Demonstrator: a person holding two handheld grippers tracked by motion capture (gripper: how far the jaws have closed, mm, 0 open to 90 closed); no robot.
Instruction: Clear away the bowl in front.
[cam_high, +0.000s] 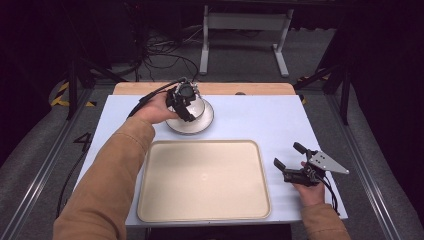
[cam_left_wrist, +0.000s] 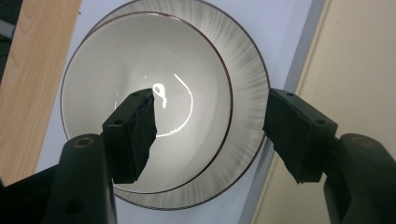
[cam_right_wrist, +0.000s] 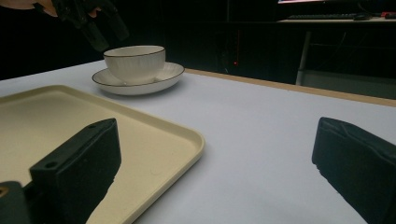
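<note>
While the bowl (cam_high: 192, 107) sits on its saucer (cam_high: 202, 125) at upper centre of the high view, nothing has been lifted yet; the tray (cam_high: 150, 200) in the lower middle is bare. Judging from this, the grasp is only being lined up, and the pick and any move to the tray are all left to do.

Left gripper (cam_high: 181, 102) hangs over the bowl, pointing down, forearm reaching in from lower left. In the left gripper view its jaws stand apart and straddle the bowl's rim: one pad (cam_left_wrist: 135, 135) over the inside of the bowl (cam_left_wrist: 140, 74), the other pad (cam_left_wrist: 294, 133) outside, over the saucer's edge (cam_left_wrist: 247, 70). Neither pad presses on the rim as far as I can tell; no grip yet.

Right gripper (cam_high: 292, 162) rests low at right of the high view, beside the tray, pointing toward upper left. Jaws wide apart, nothing between them; the right gripper view looks across the table (cam_right_wrist: 261, 130) at the bowl (cam_right_wrist: 134, 63) in its upper left.
</note>
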